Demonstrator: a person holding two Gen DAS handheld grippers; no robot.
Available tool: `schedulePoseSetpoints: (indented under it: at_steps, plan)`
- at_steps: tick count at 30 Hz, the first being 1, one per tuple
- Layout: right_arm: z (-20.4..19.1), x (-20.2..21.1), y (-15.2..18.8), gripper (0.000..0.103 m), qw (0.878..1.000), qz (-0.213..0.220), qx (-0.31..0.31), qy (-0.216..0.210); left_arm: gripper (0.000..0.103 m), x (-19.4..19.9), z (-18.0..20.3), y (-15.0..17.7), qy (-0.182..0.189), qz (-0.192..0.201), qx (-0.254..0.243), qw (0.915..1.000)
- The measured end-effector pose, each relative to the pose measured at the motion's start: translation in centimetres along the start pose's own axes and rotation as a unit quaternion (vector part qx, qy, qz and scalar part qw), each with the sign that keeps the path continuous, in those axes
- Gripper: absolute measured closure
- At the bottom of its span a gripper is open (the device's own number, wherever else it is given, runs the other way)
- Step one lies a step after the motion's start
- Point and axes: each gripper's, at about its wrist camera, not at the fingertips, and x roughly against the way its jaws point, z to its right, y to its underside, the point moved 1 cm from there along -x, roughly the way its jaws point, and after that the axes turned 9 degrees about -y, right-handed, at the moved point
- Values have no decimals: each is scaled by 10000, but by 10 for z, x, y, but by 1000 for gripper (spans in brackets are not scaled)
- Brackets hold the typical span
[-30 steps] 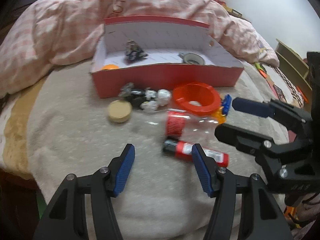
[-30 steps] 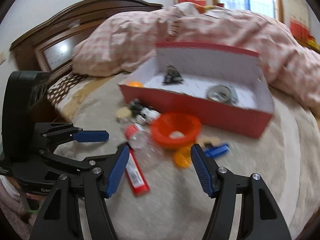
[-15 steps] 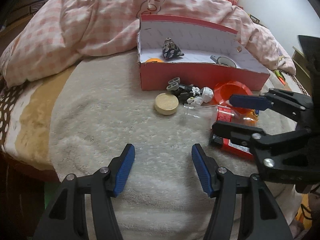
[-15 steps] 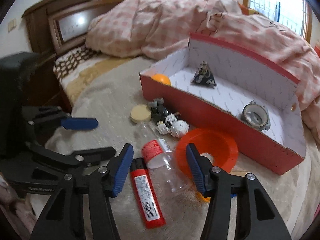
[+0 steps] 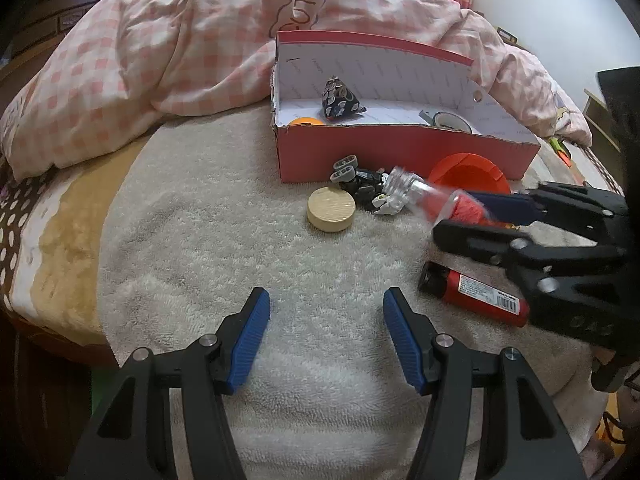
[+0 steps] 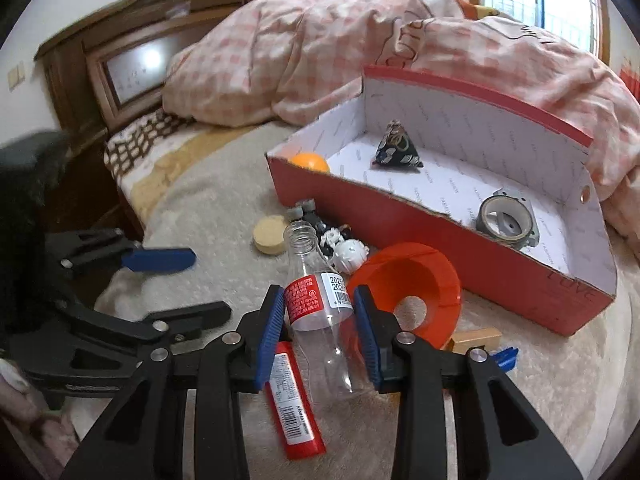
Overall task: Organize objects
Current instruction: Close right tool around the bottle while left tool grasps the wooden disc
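My right gripper (image 6: 319, 318) is shut on a clear plastic bottle (image 6: 316, 300) with a red label, neck pointing away; it also shows in the left wrist view (image 5: 436, 200). My left gripper (image 5: 326, 334) is open and empty above the beige blanket (image 5: 224, 240). A red box (image 6: 472, 252) (image 5: 400, 156) holds an orange ball (image 6: 310, 162), a dark patterned pouch (image 6: 398, 148) and a tape roll (image 6: 506, 216). On the blanket lie a red tube (image 6: 294, 396) (image 5: 476, 294), an orange funnel (image 6: 408, 280), a wooden disc (image 5: 331, 209) and small toy figures (image 5: 372, 190).
A pink checked duvet (image 5: 180, 52) is heaped behind the box. A wooden headboard (image 6: 132, 56) stands at the left. A wooden block and a blue piece (image 6: 492, 344) lie near the funnel. The bed edge drops off at the left (image 5: 60, 320).
My right gripper has closed on the bottle and raised it off the blanket. My left gripper has drawn back to the left, staying open.
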Motion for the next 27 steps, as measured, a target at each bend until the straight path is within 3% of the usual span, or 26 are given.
schedulePoseSetpoints:
  at_steps: [10,20,27]
  plan:
    - [0,46,15,67,9993,281,-235,117,44,-10,4,-12,-37,62,-18,10000]
    - [35,61,60,67,9938,-16,-947,587,44,-26,11,-33,-147,153,-88,9997]
    - [40,52,65,67,9930,-88,-1012,610,44,-37,24,-42,-314,222,-281,9989]
